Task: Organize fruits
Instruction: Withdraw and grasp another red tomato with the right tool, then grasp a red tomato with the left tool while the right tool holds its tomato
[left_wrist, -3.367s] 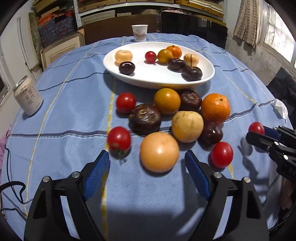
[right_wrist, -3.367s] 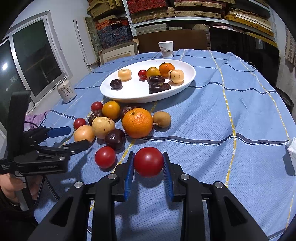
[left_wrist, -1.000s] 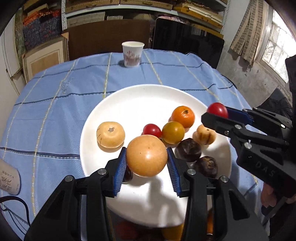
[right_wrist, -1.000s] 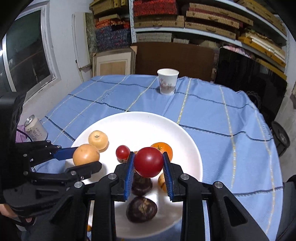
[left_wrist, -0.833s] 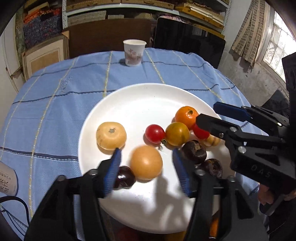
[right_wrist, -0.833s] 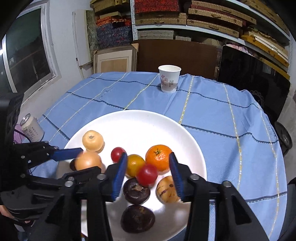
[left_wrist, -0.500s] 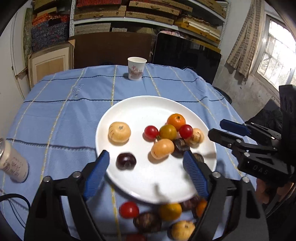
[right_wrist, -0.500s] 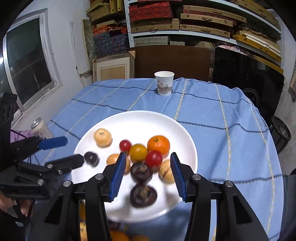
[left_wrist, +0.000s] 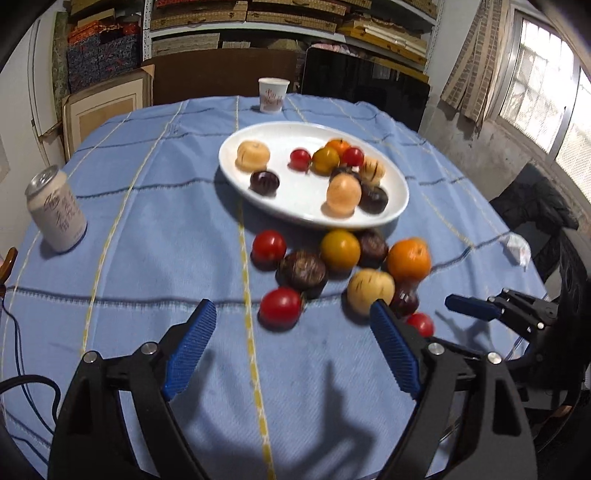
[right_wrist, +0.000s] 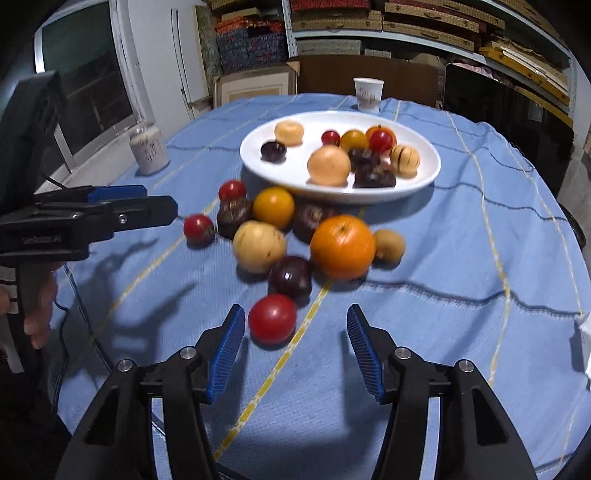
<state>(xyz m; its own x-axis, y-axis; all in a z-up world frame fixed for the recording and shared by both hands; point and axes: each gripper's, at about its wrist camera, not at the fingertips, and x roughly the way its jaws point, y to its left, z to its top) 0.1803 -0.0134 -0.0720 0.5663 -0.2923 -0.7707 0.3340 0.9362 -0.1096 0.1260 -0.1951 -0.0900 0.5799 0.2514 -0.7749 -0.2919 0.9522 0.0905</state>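
My left black two-finger gripper with blue ribbed pads (left_wrist: 291, 354) points steeply down, its jaws spread wide with nothing between them. My right black gripper with blue ribbed pads (right_wrist: 295, 350) tilts down likewise, jaws opening and gripping nothing. My left hand (right_wrist: 38, 306) wraps its gripper's handle.

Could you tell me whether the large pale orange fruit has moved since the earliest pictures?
Yes. The large pale orange fruit went from the tablecloth, nearer than the loose pile, onto the white plate.
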